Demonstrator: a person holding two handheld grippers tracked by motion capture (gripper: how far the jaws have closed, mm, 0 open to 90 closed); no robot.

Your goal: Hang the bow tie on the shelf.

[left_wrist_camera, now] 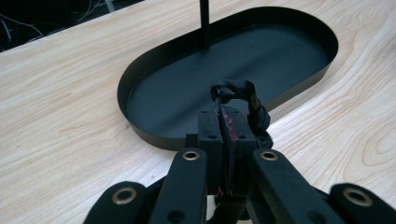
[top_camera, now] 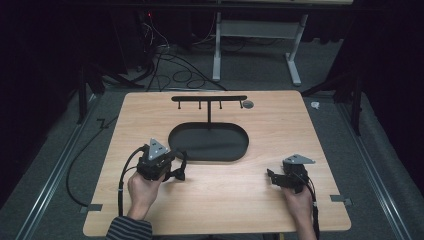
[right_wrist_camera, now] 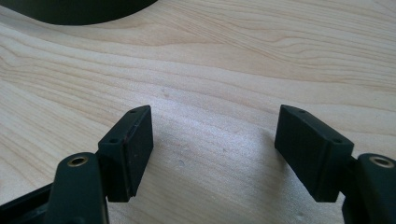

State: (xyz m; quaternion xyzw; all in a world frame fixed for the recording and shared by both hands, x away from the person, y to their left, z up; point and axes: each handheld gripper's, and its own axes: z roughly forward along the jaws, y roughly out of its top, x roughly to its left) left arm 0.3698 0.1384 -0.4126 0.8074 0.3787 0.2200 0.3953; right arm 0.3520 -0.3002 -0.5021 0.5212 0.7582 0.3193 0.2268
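Above the table, I see my left gripper [top_camera: 175, 167] held at the near-left edge of the black oval tray [top_camera: 235, 150], a small dark strap [top_camera: 179, 174] dangling from it; my right gripper [top_camera: 272, 177] sits well apart to the right. In the left gripper view, its 2 jaws are pressed together, pinching the strap [left_wrist_camera: 243, 93] just above the tray's [left_wrist_camera: 140, 130] rim. In the right gripper view, both jaws stand spread over bare wood [right_wrist_camera: 210, 70].

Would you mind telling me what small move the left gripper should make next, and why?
Probably carry the black band up toward the rack. The left gripper is shut on it just short of the tray, the hooks look bare, and the right gripper sits open on the table.
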